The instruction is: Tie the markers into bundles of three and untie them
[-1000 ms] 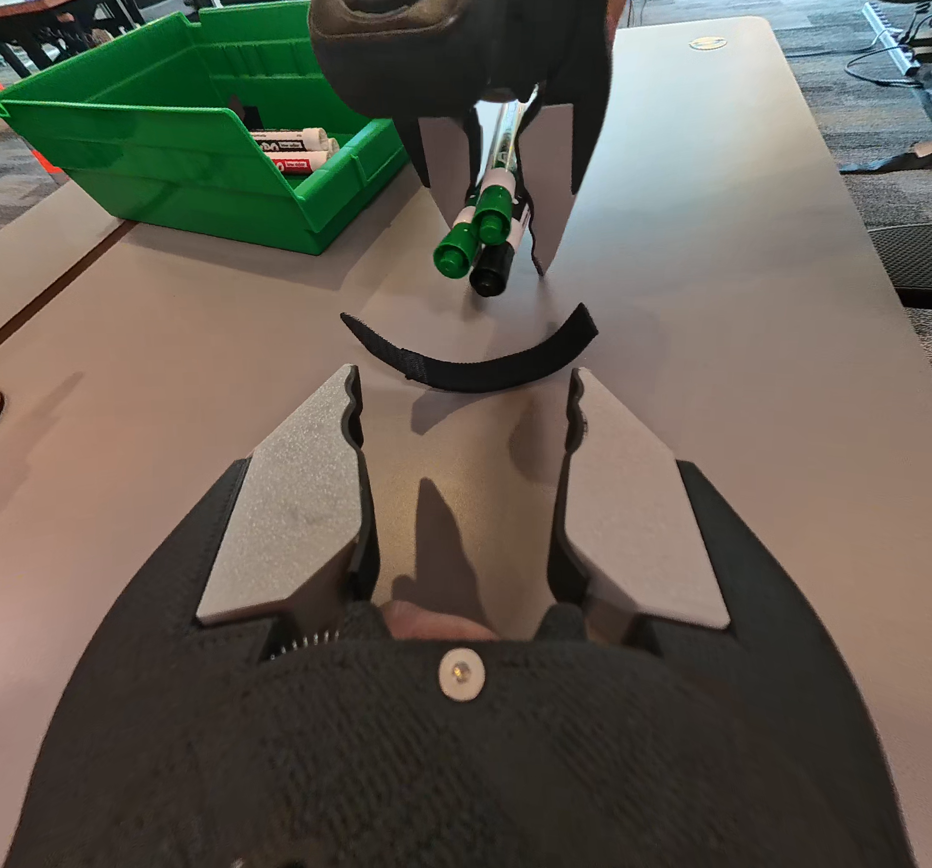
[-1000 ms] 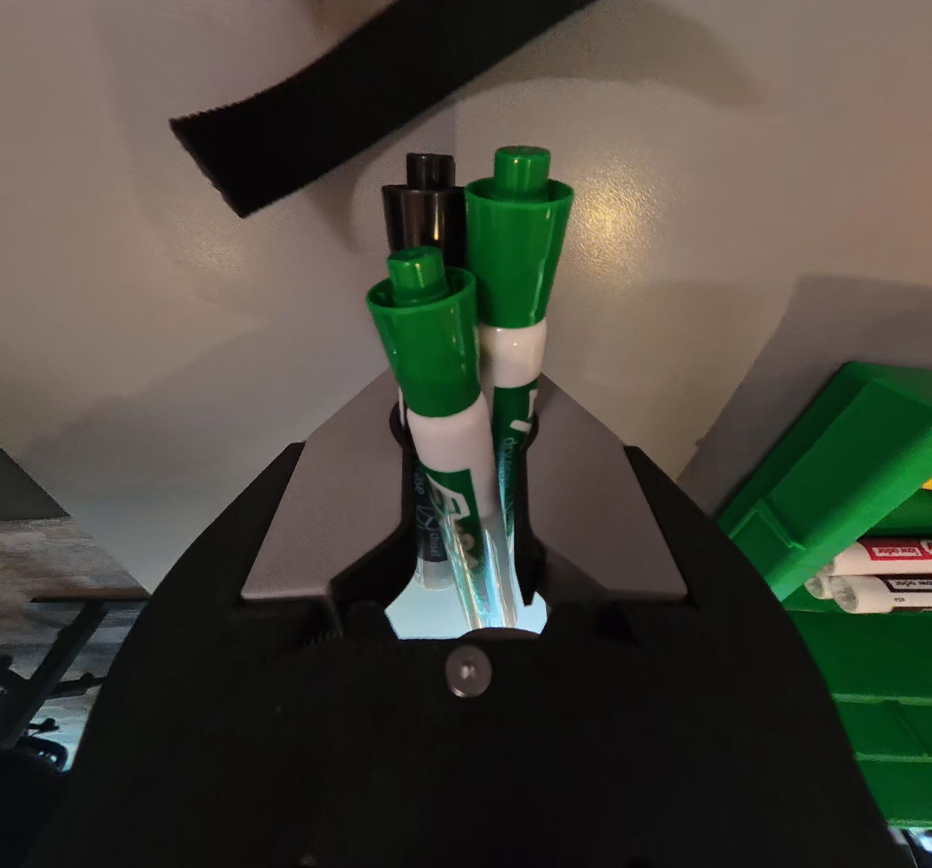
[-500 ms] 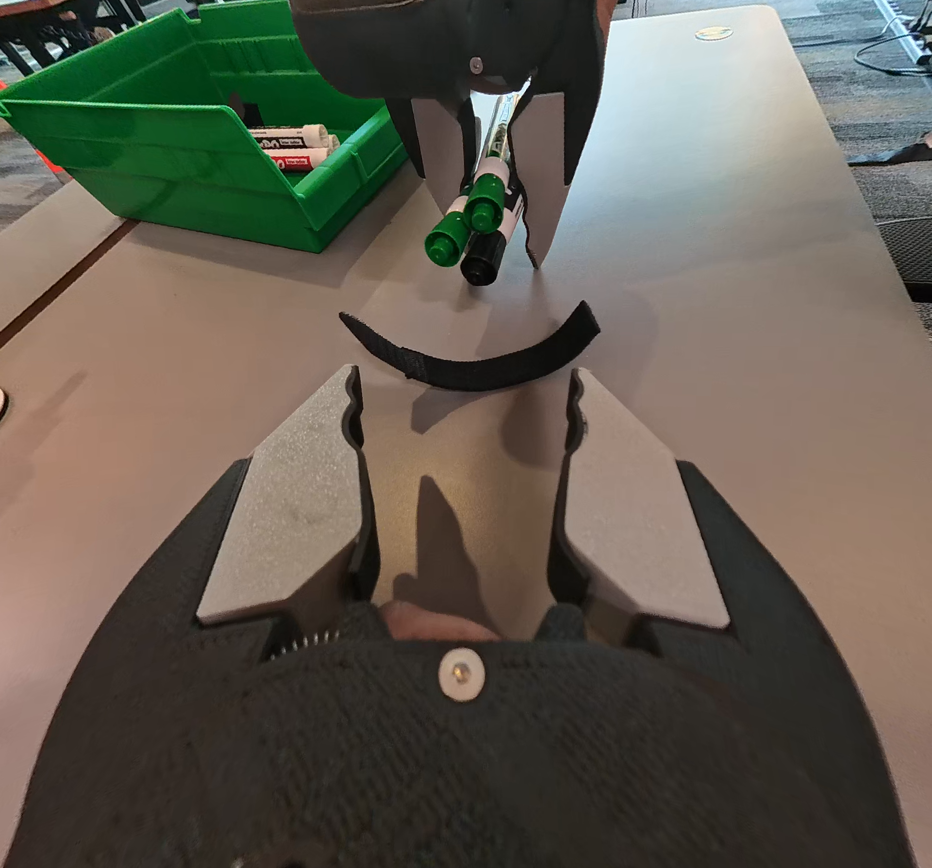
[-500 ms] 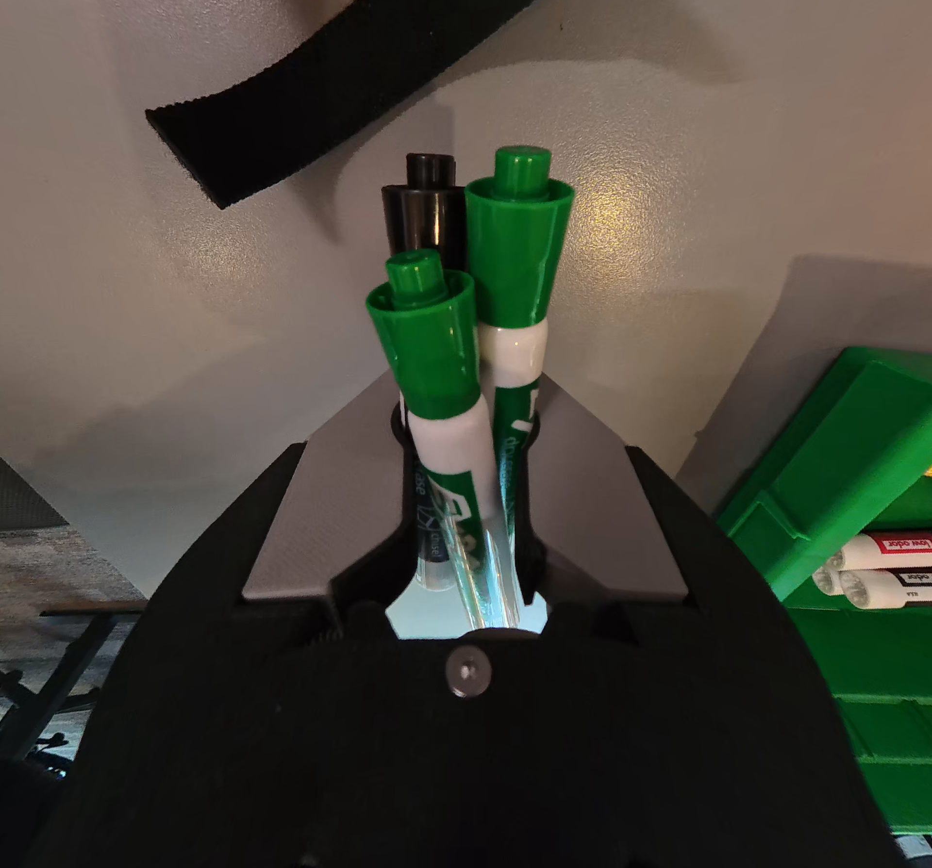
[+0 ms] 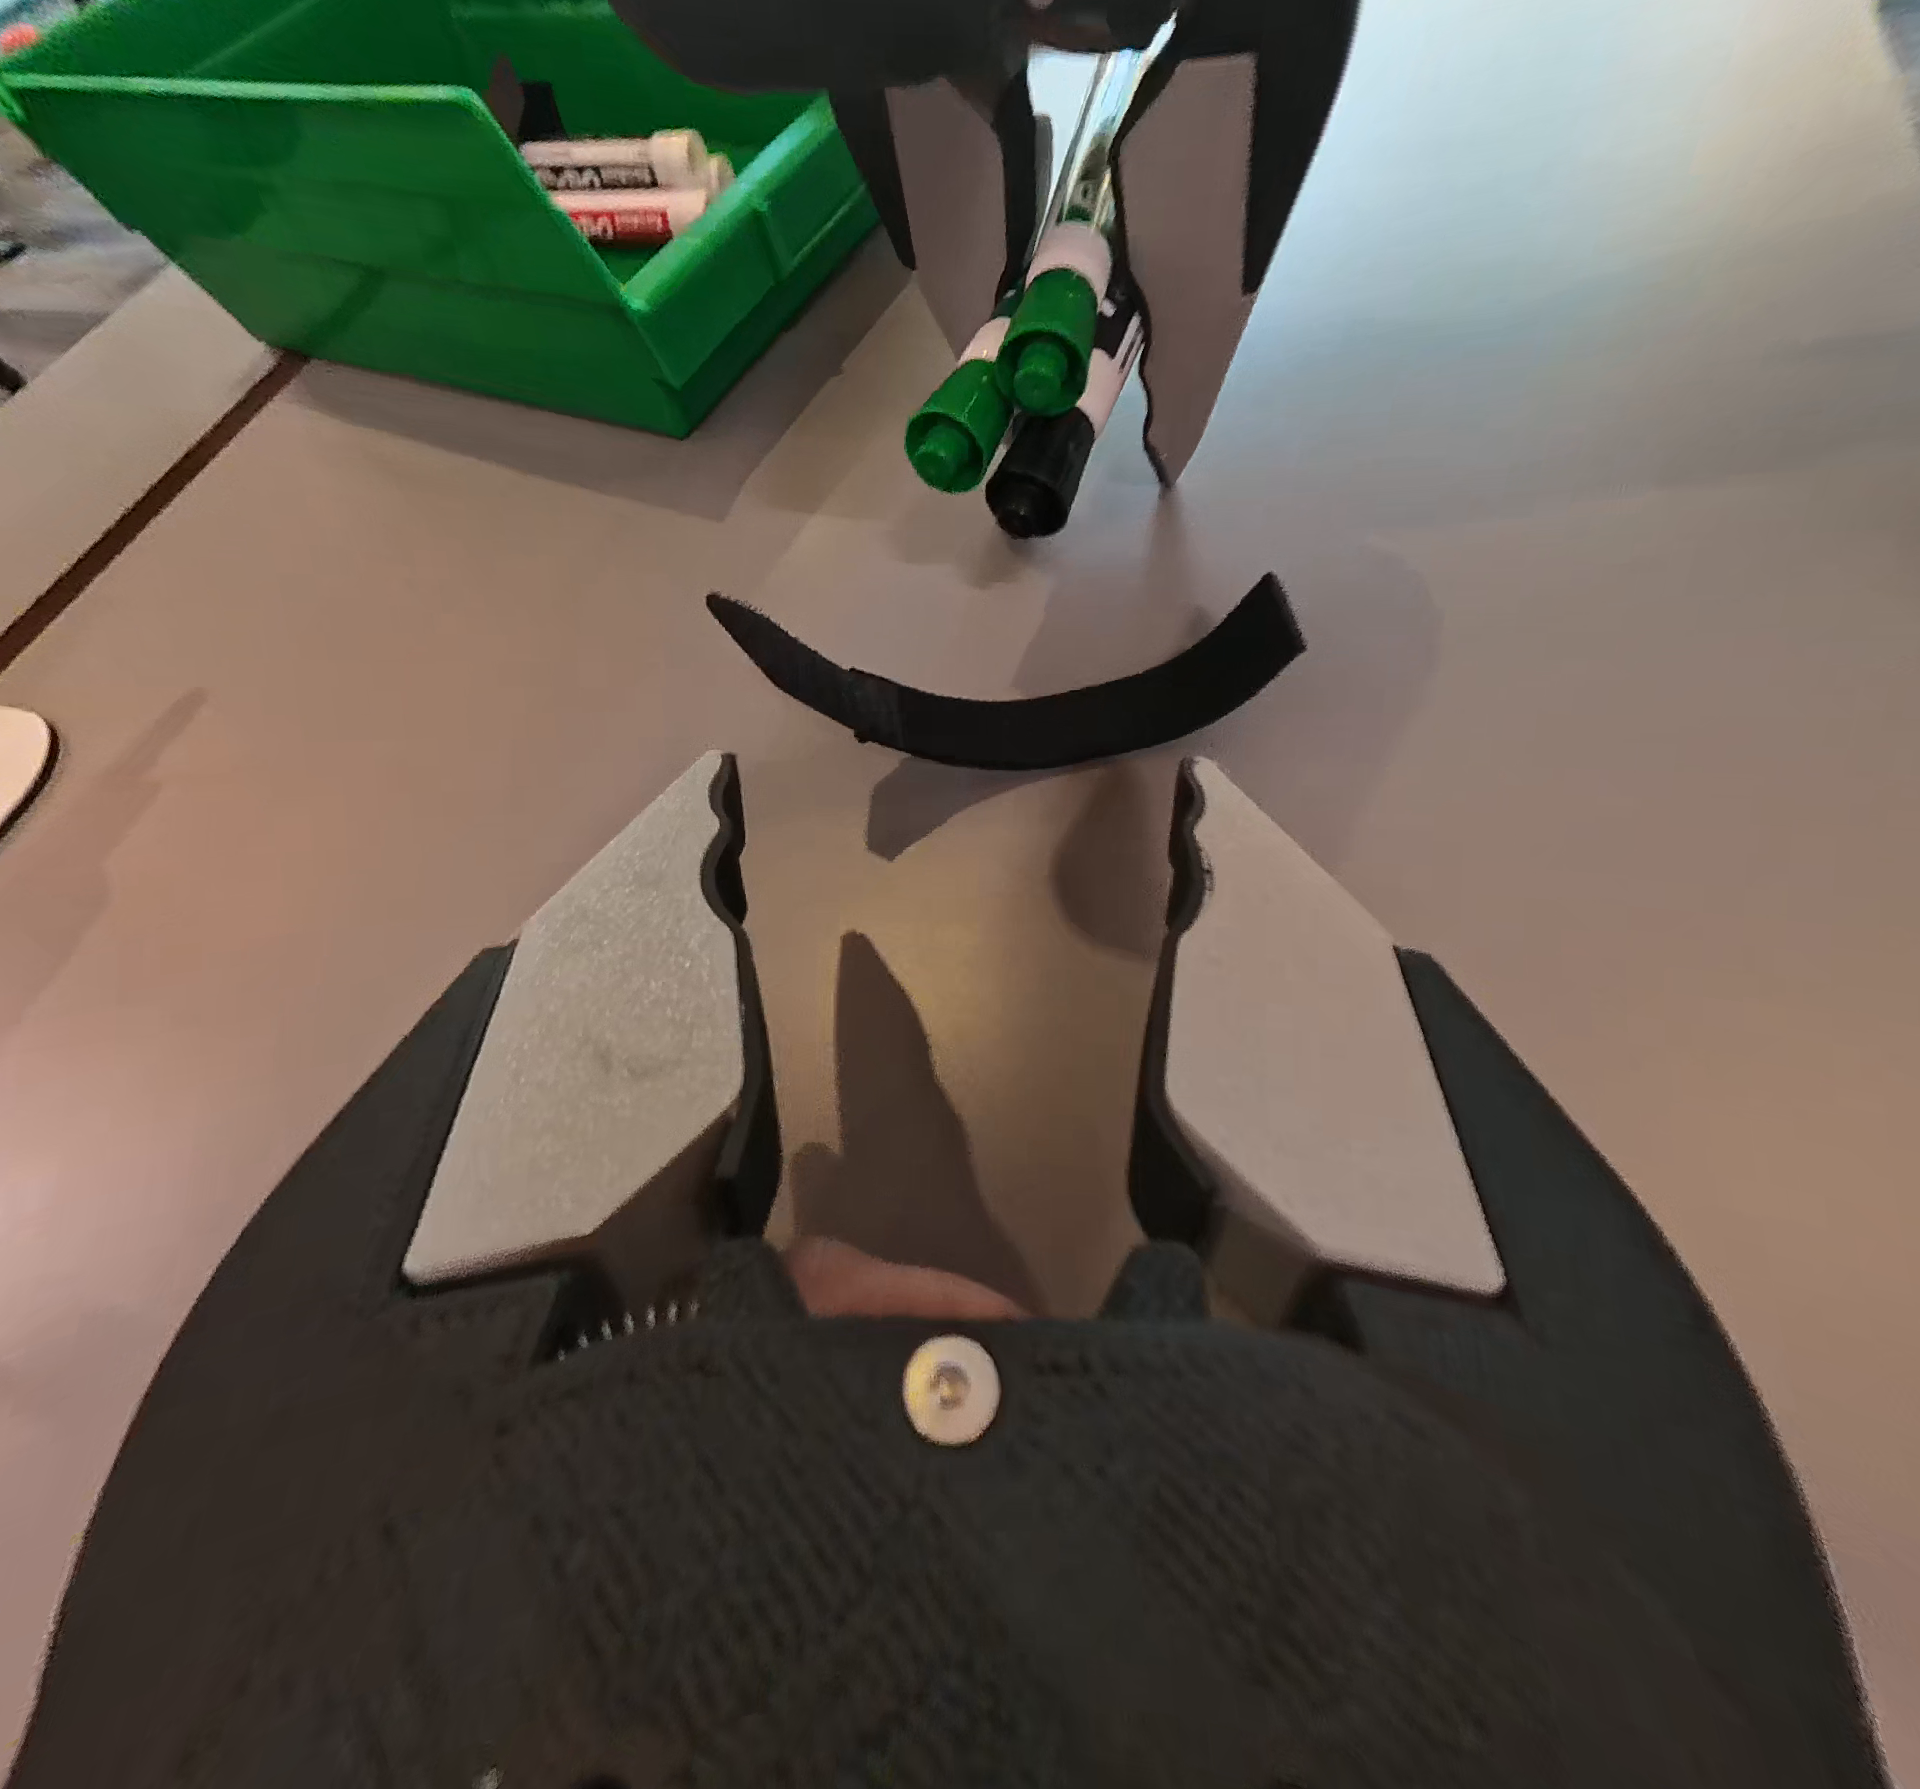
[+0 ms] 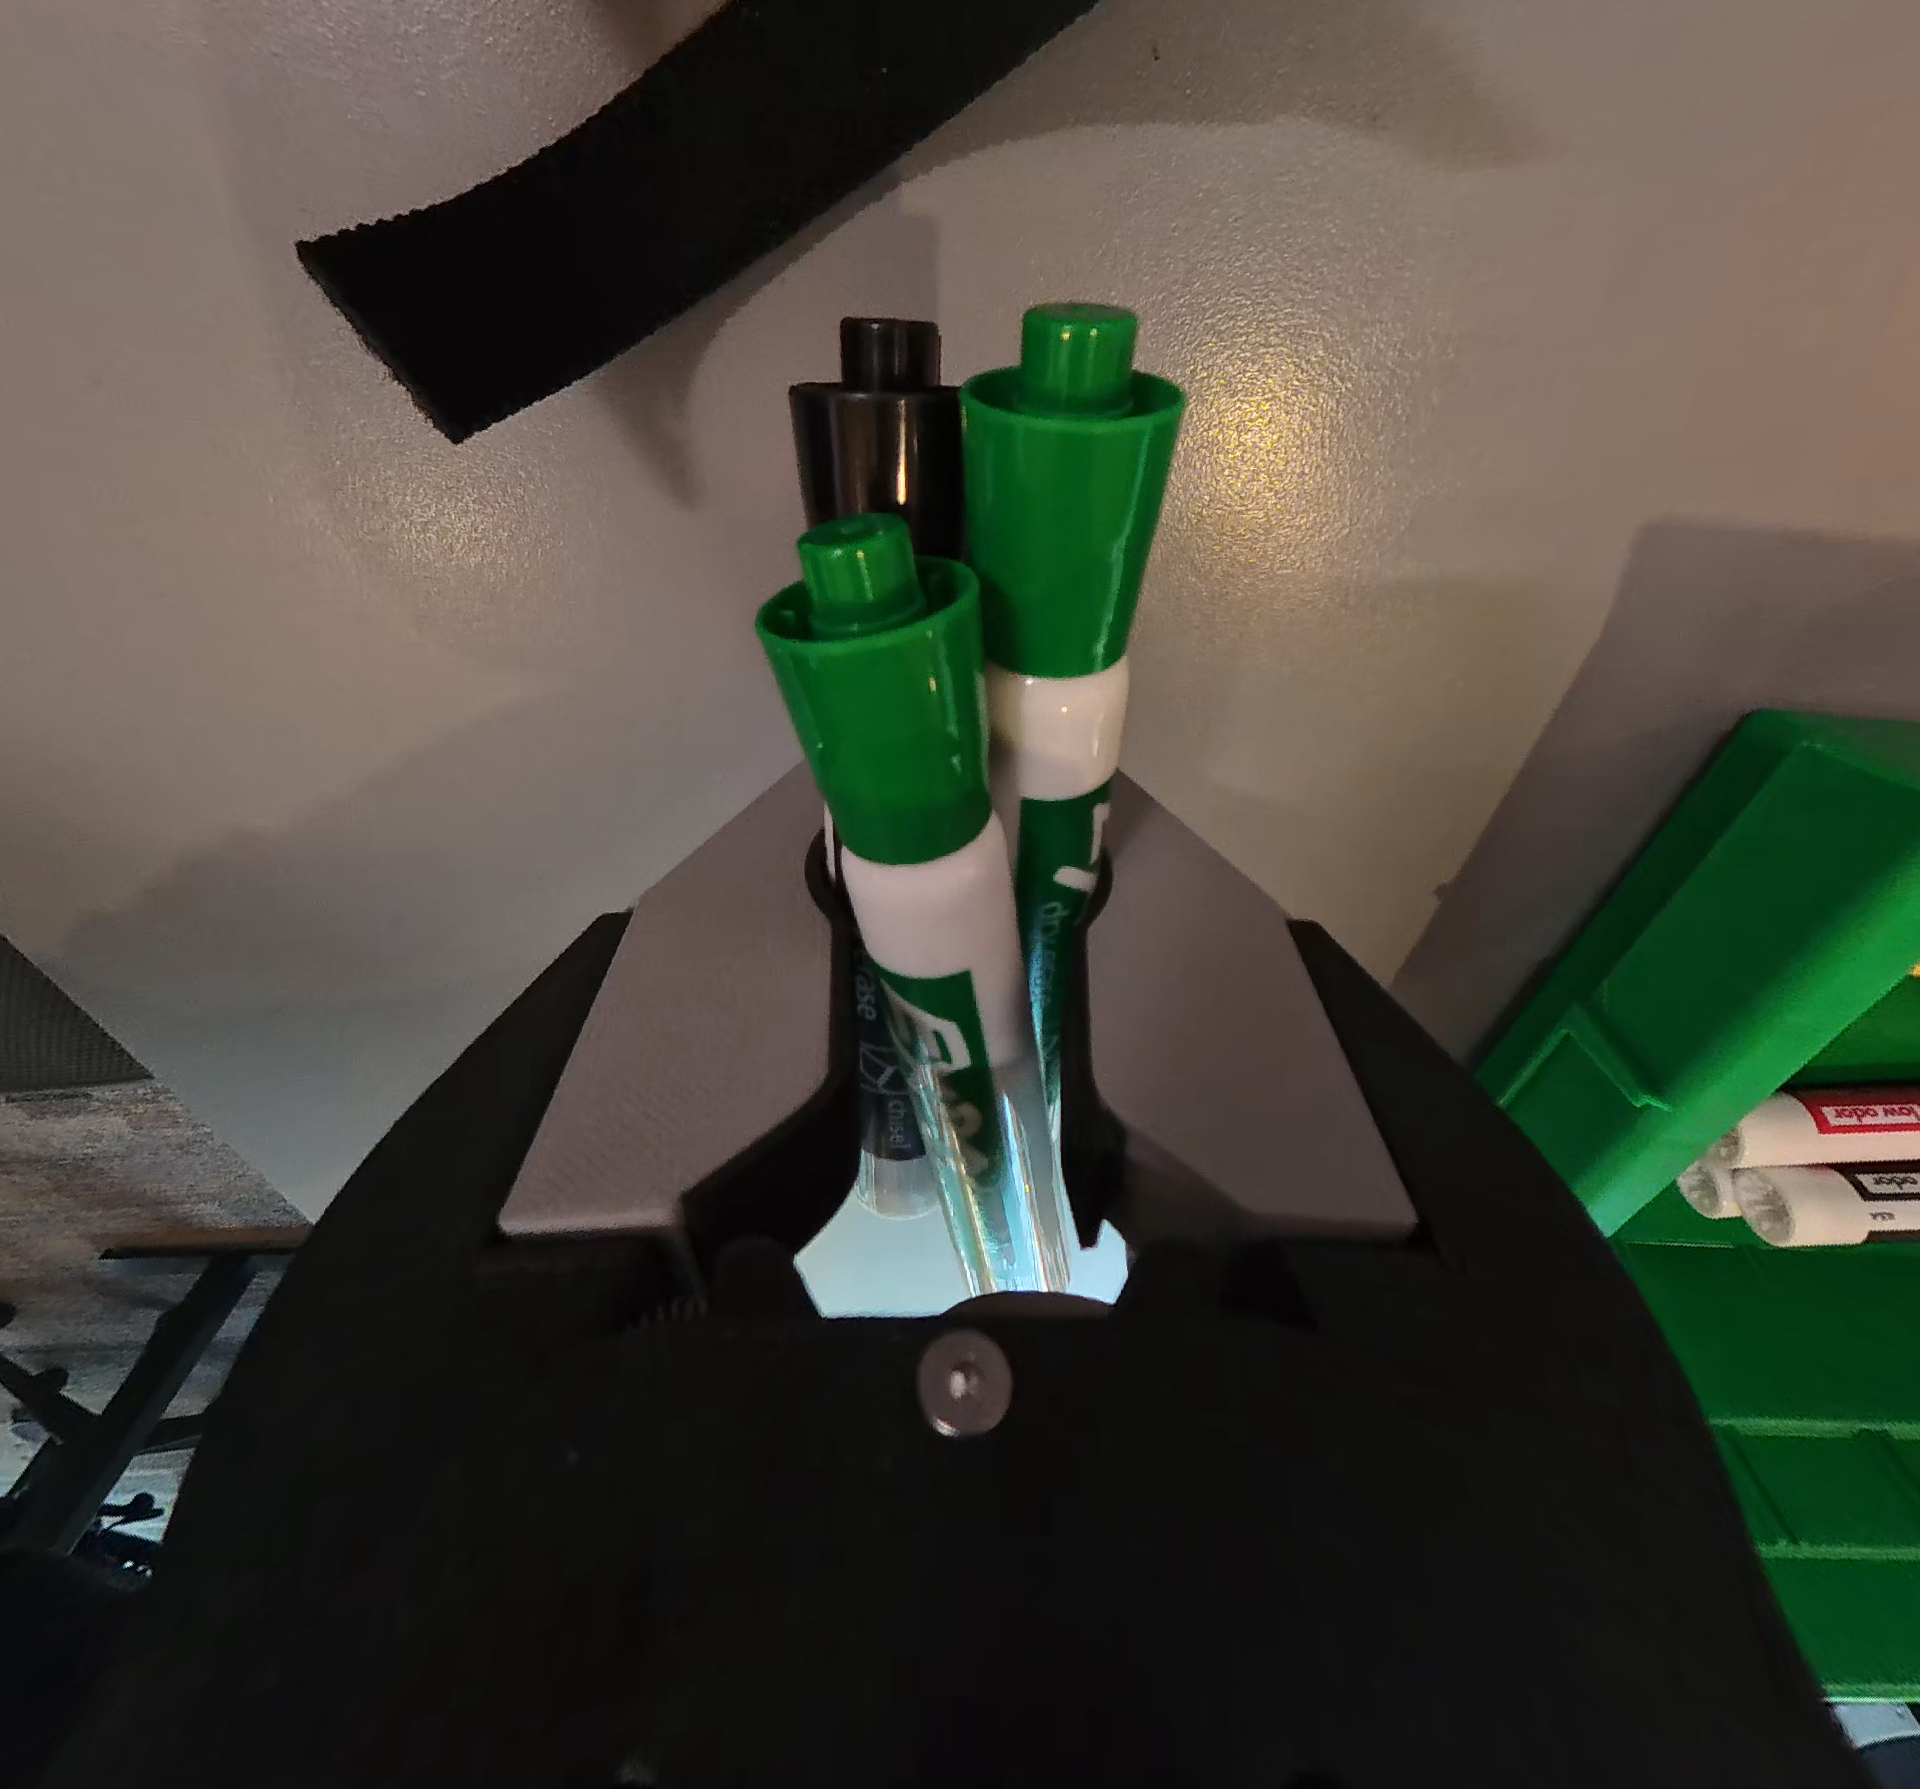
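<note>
Markers (image 6: 940, 742) in the right claw (image 6: 961, 866) have hardly shifted against its fingers over the last second, but the claw itself has come lower and nearer to the left wrist camera, so that its body now fills more of the top of that view. From the right wrist camera the black strap (image 6: 727, 181) has slid toward the right and upward, its near end now lying just left of the black cap. In the left wrist view the strap (image 5: 997, 700) and the left claw (image 5: 961, 804) sit as they did before.

Counted: three markers in the grasp, two with green caps and one with a black cap; one strap; one green bin (image 5: 416, 212); at least three more markers (image 5: 623, 191) lying in the bin, white-bodied, with more possibly hidden behind its wall.

Right claw: narrowed onto the three markers, its pads pressing on the white and green barrels from both sides, caps pointing down toward the counter (image 5: 1558, 596) just behind the strap. The black cap hangs lowest, close to the surface; whether it touches cannot be told.

Left claw: wide apart and bare, hovering low over the counter with its fingertips just short of the strap, which lies curved and flat across the gap ahead of them, not touched.
</note>
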`<state>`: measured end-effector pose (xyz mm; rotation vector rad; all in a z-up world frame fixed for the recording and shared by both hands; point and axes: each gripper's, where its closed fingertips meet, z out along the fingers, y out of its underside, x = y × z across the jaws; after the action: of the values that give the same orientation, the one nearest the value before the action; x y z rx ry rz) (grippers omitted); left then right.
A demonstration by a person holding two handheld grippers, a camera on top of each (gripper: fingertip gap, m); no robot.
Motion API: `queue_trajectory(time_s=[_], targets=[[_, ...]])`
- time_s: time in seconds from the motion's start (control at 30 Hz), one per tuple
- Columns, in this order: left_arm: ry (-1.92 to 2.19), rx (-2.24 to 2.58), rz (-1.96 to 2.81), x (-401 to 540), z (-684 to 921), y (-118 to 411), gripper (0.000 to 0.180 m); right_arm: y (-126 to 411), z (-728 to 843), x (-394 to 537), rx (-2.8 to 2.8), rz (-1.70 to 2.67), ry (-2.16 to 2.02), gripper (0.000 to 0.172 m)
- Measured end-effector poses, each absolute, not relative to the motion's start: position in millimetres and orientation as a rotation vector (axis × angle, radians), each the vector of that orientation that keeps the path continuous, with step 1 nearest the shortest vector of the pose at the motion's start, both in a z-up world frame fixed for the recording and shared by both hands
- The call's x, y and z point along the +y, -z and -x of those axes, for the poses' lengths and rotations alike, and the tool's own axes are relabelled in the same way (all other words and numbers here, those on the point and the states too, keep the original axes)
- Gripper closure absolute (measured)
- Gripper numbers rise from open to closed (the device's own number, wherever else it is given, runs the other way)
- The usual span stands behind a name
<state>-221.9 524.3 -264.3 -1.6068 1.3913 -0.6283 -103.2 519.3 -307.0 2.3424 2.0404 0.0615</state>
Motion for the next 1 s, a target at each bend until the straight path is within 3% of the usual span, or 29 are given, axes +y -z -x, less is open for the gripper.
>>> queue_trajectory(time_s=[0.3,1.0], targets=[[0.493,1.388,1.746,517,208,284,0.077,307,103,519,2.036,-2.336,-0.07,0.135],[0.457,1.389,1.854,527,185,297,0.075,307,104,519,2.034,-2.357,-0.053,0.134]])
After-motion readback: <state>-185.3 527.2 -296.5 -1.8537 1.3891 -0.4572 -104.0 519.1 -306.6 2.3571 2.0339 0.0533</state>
